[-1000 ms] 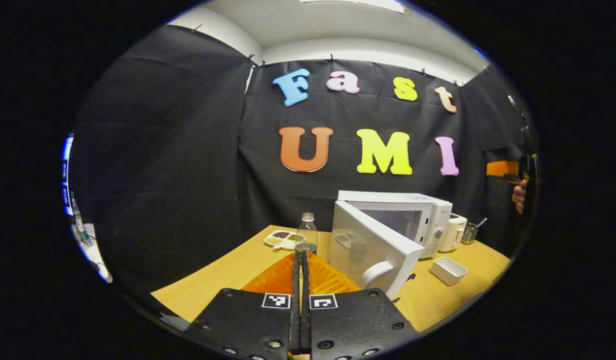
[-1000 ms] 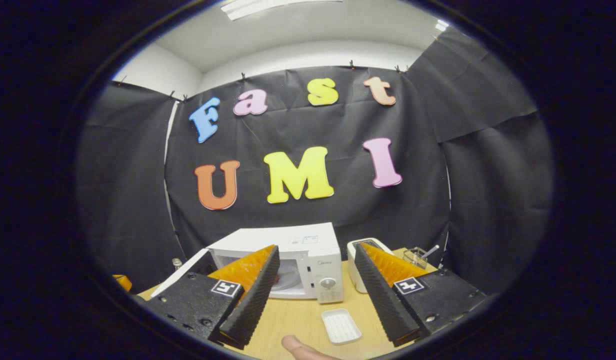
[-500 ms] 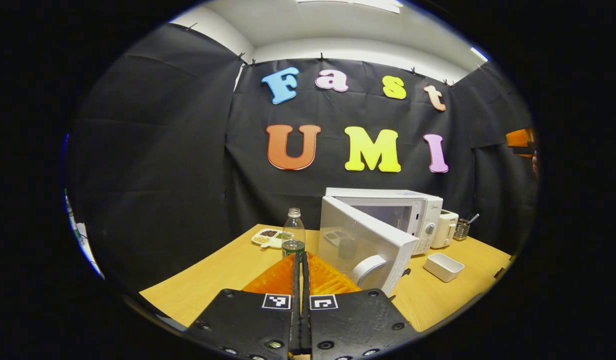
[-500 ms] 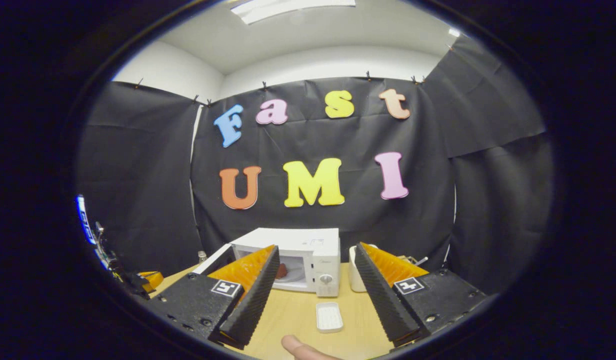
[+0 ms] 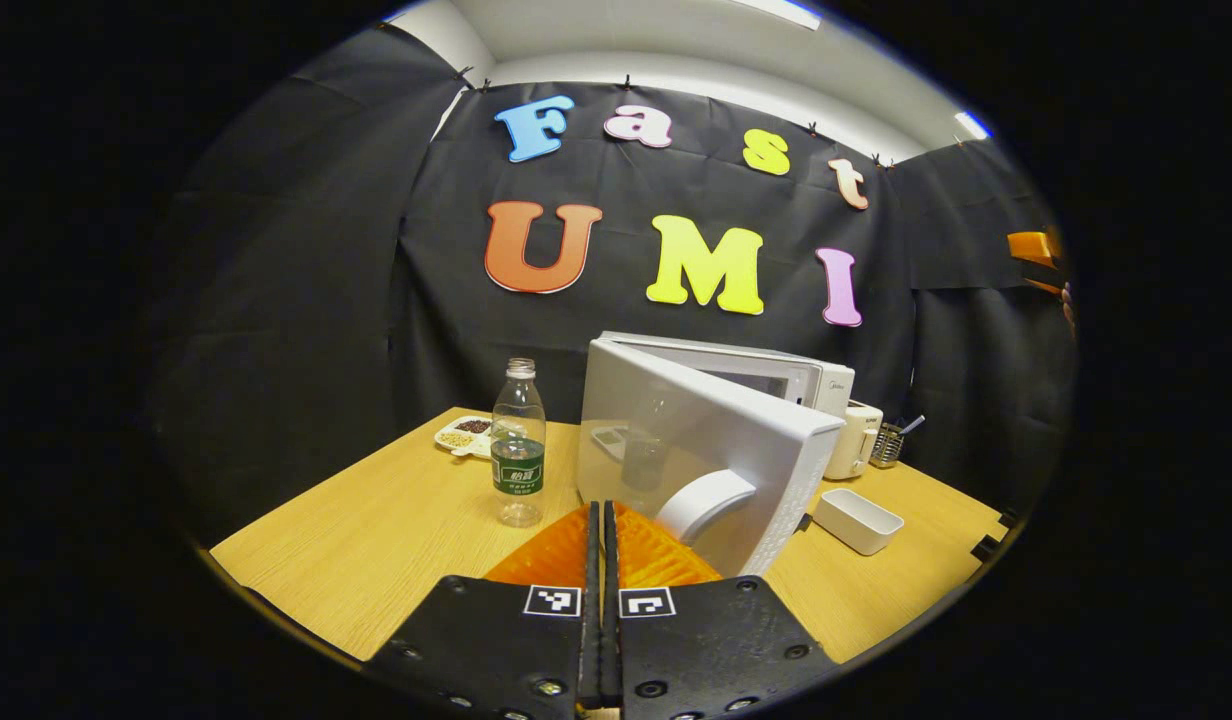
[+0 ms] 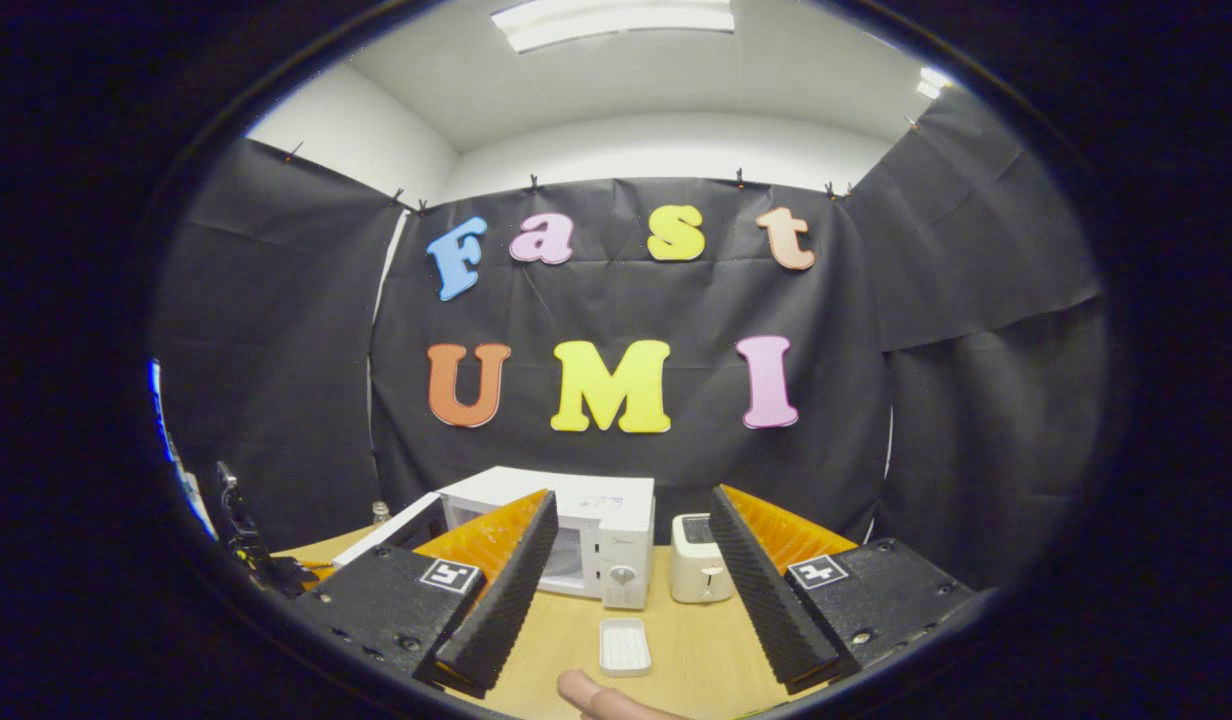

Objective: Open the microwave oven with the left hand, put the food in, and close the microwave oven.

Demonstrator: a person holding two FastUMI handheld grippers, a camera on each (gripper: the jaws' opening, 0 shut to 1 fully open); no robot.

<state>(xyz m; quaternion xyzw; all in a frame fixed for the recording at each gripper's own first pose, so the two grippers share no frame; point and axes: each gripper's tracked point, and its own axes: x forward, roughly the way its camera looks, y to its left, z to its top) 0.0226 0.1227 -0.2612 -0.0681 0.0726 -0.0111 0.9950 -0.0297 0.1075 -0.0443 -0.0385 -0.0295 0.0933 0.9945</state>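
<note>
Partly hidden behind its own swung-out door point(image 5: 701, 450), the white box-shaped microwave oven point(image 5: 776, 375) stands on the light wooden table point(image 5: 396, 530), its cavity out of sight in the left gripper view. Only the right gripper view looks into the open cavity point(image 6: 566, 555), though the food inside cannot be made out. The left gripper point(image 5: 601, 520), fingers pressed together and empty, sits just before the door's curved white handle point(image 5: 704, 500). The right gripper point(image 6: 631, 560), spread wide, hangs well back from the microwave, holding nothing.
</note>
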